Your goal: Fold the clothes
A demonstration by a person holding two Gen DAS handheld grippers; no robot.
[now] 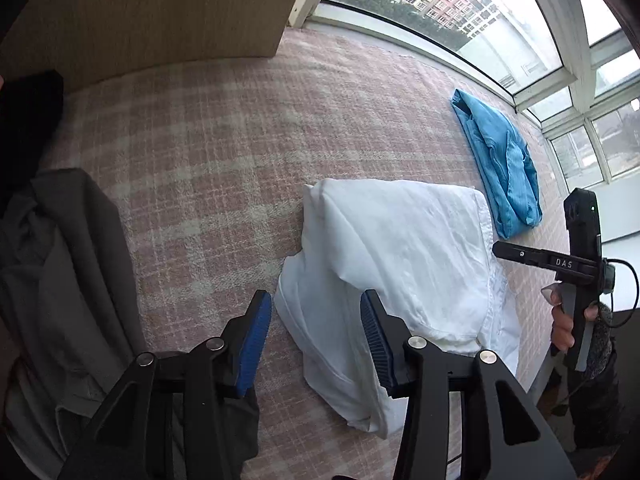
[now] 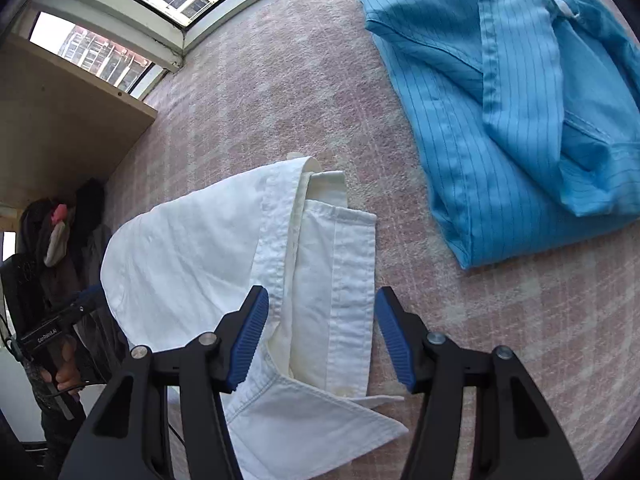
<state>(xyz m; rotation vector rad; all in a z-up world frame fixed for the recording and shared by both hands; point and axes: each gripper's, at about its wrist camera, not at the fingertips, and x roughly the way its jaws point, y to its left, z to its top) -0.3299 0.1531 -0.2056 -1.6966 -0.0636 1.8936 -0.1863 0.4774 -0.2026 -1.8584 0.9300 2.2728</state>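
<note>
A folded white shirt (image 1: 400,248) lies on the pink checked bed cover (image 1: 220,140). My left gripper (image 1: 316,308) hovers over the shirt's lower left edge, open, with cloth showing below the gap and nothing pinched. In the right wrist view the white shirt (image 2: 180,256) shows its collar and button placket, and my right gripper (image 2: 322,300) stands open just above the placket, pads clear of it. A folded blue striped garment (image 2: 500,100) rests beyond it, also seen as the blue garment (image 1: 504,160) near the window.
A heap of grey clothes (image 1: 60,280) lies at the left of the bed. A wooden headboard (image 1: 140,8) and a large window (image 1: 440,0) border the bed cover (image 2: 280,80). A hand (image 1: 564,328) holds the other gripper at the bed's right edge.
</note>
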